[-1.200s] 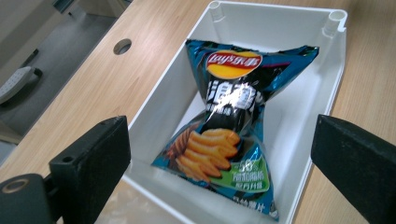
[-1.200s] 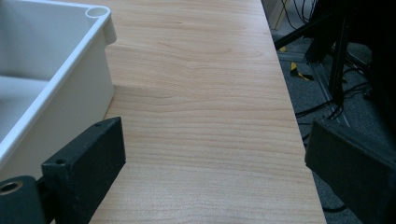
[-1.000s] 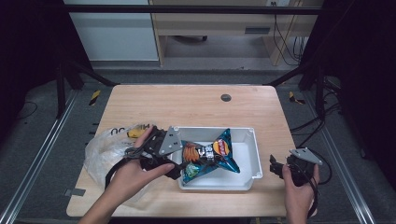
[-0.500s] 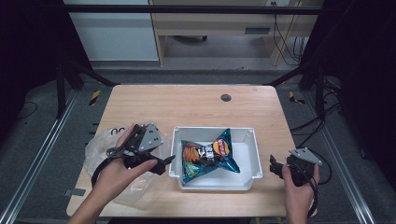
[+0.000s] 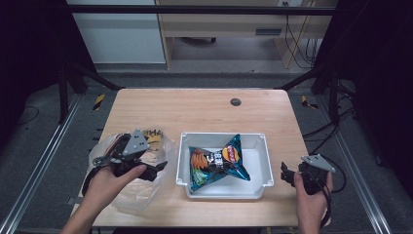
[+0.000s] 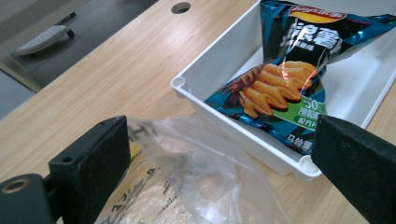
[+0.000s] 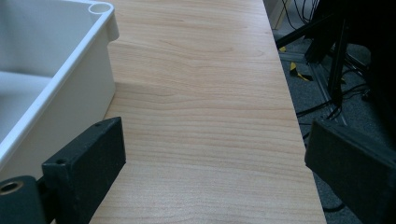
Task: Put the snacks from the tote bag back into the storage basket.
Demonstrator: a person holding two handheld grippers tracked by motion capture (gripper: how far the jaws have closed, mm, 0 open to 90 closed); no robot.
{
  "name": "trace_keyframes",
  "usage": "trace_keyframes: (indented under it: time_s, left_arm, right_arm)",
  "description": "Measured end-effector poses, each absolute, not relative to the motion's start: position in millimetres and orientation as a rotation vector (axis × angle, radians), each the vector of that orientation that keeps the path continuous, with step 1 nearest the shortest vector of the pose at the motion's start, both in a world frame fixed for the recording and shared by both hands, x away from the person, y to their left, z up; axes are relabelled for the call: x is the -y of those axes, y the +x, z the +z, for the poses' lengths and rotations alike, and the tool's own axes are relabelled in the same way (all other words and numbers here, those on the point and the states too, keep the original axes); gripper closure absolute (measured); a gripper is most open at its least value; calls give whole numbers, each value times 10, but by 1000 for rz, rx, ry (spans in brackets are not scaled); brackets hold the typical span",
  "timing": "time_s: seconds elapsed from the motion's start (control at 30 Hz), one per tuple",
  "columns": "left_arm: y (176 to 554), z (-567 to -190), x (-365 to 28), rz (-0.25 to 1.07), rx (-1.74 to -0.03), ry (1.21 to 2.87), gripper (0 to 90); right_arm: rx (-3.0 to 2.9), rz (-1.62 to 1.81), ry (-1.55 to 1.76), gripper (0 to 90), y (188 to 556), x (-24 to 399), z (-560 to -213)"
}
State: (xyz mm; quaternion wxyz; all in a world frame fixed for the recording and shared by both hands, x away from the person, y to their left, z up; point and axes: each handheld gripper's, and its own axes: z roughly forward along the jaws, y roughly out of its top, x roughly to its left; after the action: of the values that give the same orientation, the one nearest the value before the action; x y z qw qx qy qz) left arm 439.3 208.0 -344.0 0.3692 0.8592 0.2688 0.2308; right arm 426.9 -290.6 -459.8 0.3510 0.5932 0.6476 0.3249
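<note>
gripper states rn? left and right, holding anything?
Left gripper: open, holding nothing, jaws wide above the clear plastic bag.
Right gripper: open, holding nothing, over bare table beside the white bin.

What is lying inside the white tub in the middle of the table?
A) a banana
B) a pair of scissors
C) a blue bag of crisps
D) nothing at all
C: a blue crisp bag lies across the floor of the white tub, its ridged-crisp picture clear in the left gripper view.
</note>
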Motion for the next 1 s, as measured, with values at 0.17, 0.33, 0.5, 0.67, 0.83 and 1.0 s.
trace_keyframes:
  time_s: [0.17,0.33,0.5,0.67,0.83,1.0]
  left_arm:
    - [4423,-3500,-2238,586,-732,2168,46]
    - [4437,-3573,-2406,573,-775,2139,60]
    - [4445,-3638,-2544,601,-811,2147,59]
    - [4473,-3750,-2669,603,-854,2132,55]
    - [4500,-3870,-2763,593,-891,2124,52]
    - [4516,-3975,-2886,612,-917,2123,52]
  right_arm:
    - [-1675,845,1540,56,4267,2907,-4597]
    - [-1676,842,1537,56,4268,2906,-4598]
    - [-1680,840,1536,56,4273,2896,-4602]
    - [-1680,838,1533,56,4273,2894,-4602]
    - [-1674,838,1537,56,4268,2912,-4604]
    - [-1672,838,1537,56,4263,2912,-4600]
